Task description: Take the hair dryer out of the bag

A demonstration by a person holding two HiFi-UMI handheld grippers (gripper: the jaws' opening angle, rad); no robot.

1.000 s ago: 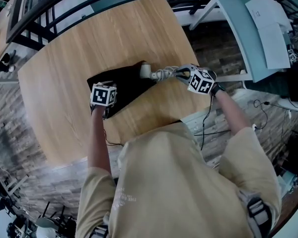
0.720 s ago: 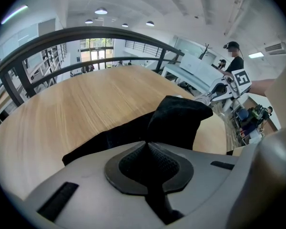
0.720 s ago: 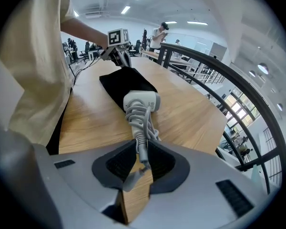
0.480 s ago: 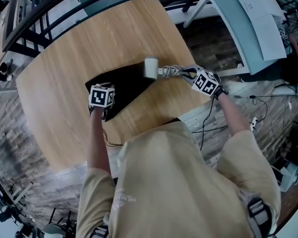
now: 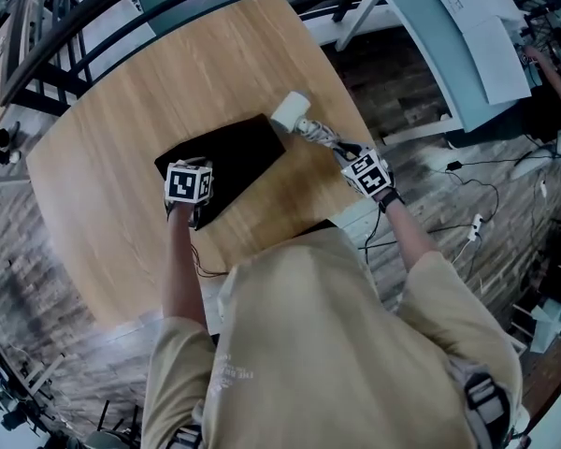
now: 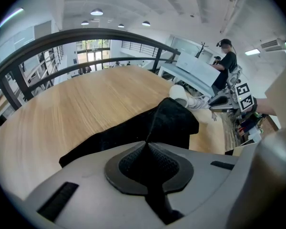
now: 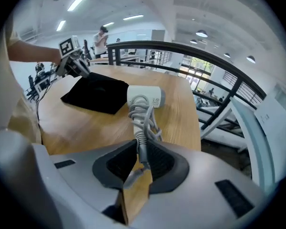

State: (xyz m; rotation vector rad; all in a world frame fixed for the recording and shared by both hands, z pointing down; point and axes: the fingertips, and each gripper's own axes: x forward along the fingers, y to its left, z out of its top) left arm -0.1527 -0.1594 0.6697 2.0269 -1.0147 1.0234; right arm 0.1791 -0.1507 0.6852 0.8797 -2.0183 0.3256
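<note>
My right claw (image 7: 142,159) pinches the hair dryer (image 7: 144,98) by its cord-wrapped handle. Its long axis runs straight ahead, clear of the black bag (image 6: 174,123) that my left claw (image 6: 148,162) clamps.

Your light wooden table (image 5: 122,129) carries the black bag (image 5: 238,152) lying flat near its middle, and just beside the bag's far corner the white hair dryer (image 5: 290,110) seems to rest on the wood.
</note>
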